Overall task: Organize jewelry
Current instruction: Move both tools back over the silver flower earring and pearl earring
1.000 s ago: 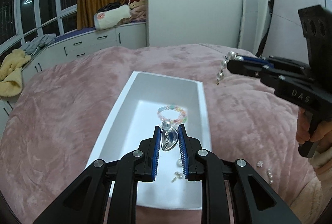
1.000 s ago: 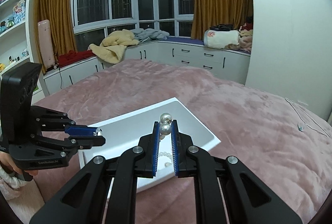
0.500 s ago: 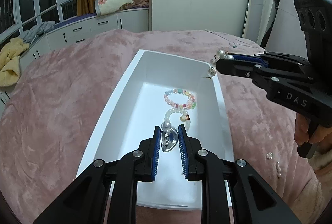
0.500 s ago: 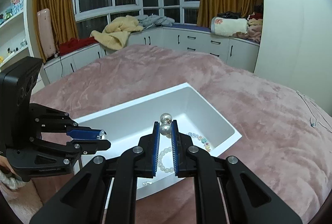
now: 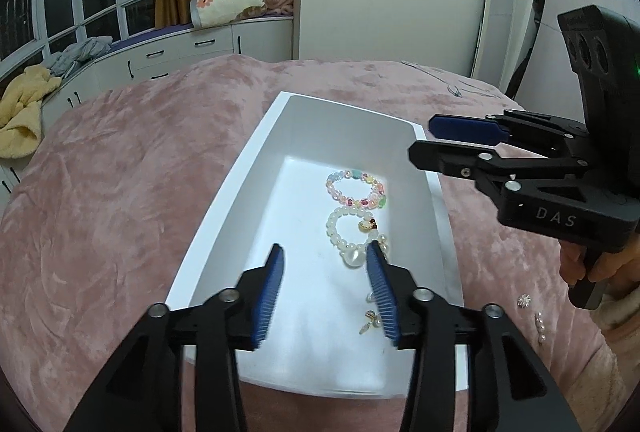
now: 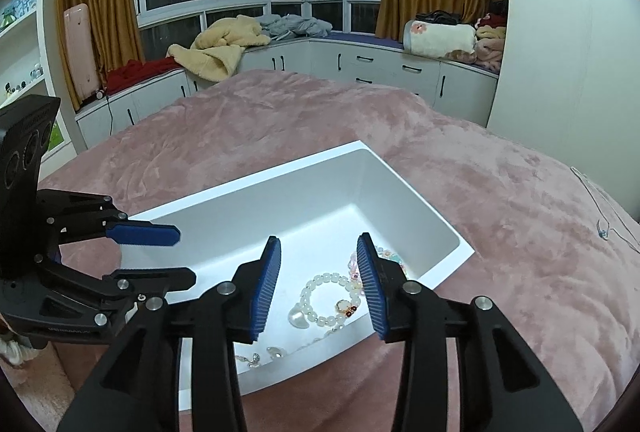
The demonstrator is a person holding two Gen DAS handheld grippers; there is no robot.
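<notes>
A white rectangular tray [image 5: 256,135] [image 6: 424,203] lies on the pink bedspread. In it lie a colourful bead bracelet [image 5: 355,188], a white bead bracelet [image 5: 348,232] [image 6: 326,298] with a heart pendant [image 5: 353,259] [image 6: 299,318], and small earrings [image 5: 370,320] [image 6: 256,358]. My left gripper [image 5: 324,284] [image 6: 160,256] is open and empty above the tray's near end. My right gripper [image 6: 318,284] [image 5: 424,139] is open and empty above the tray's right rim.
Small pearl pieces [image 5: 540,326] and a sparkly stud [image 5: 524,300] lie on the pink bedspread [image 5: 112,199] right of the tray. A thin cable [image 6: 600,207] lies on the bed. White cabinets with piled blankets [image 6: 224,47] line the windows.
Both grippers opened. The silver heart pendant left my left gripper and the pearl piece left my right gripper; both now lie in the tray. Both grippers moved further over the tray.
</notes>
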